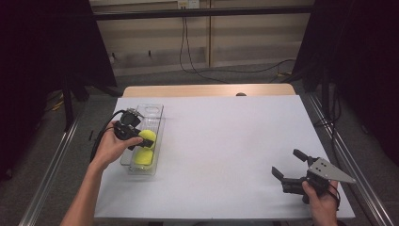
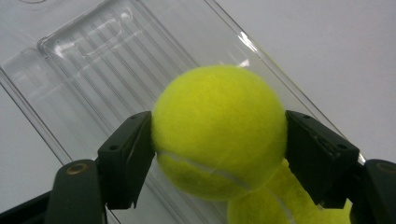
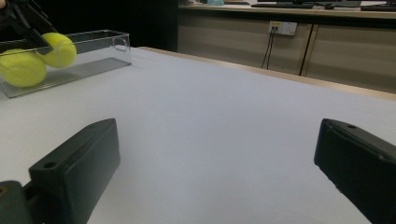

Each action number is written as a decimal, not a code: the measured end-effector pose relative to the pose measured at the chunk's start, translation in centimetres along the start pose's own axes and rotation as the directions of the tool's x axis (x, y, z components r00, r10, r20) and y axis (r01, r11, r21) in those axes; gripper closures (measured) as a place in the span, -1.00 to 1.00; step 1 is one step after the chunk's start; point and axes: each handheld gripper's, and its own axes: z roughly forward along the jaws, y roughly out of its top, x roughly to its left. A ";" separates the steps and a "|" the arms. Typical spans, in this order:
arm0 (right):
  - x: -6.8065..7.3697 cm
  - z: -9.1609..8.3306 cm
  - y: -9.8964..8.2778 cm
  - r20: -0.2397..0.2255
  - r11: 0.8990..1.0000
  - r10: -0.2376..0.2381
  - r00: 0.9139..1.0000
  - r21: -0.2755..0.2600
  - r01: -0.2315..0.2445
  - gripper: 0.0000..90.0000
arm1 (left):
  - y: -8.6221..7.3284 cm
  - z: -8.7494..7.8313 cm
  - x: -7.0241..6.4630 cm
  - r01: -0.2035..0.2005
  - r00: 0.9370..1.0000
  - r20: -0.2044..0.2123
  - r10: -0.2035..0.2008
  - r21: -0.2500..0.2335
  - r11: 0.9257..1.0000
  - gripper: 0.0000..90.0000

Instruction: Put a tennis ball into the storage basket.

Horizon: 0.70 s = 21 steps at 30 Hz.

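Note:
A clear plastic box lies lengthwise on the left part of the white table. One yellow tennis ball rests at its near end. A second tennis ball hangs just above the box, with my left gripper shut on it. In the left gripper view both black pads press on that ball, and the lower ball peeks out under it over the box floor. My right gripper stands open near the table's front right corner, nothing between its fingers. From there the box and both balls sit far left.
The table's wooden far edge lies behind the white sheet. Black curtains hang at both sides, and a cable trails down the back wall. Metal rails run along the table's sides. Wide bare sheet lies between the grippers.

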 end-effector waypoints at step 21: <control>0.0 -0.1 0.0 0.001 1.000 0.001 1.000 -0.002 -0.001 -1.00 | 0.2 1.4 0.1 -0.005 1.000 -0.002 0.005 0.037 0.999 -0.41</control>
